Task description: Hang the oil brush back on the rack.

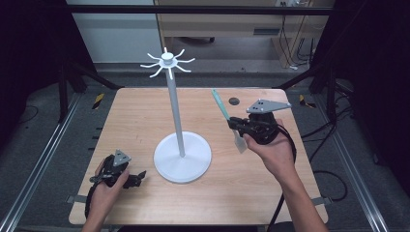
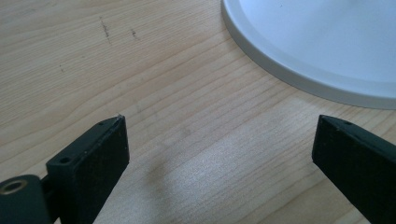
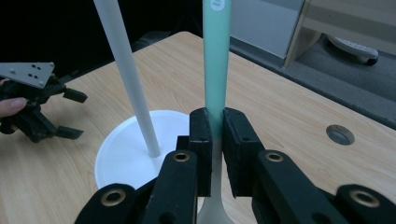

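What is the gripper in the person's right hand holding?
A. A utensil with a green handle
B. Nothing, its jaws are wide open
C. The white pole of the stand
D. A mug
A: in the right gripper view the right gripper has its black jaws pressed on the green-handled utensil, whose handle rises above them beside the white stand.

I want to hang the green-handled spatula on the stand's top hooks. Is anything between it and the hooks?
Nothing visible is. The right tongs are shut on the spatula, which is off the table to the right of the pole. The hooks are bare, with open air between.
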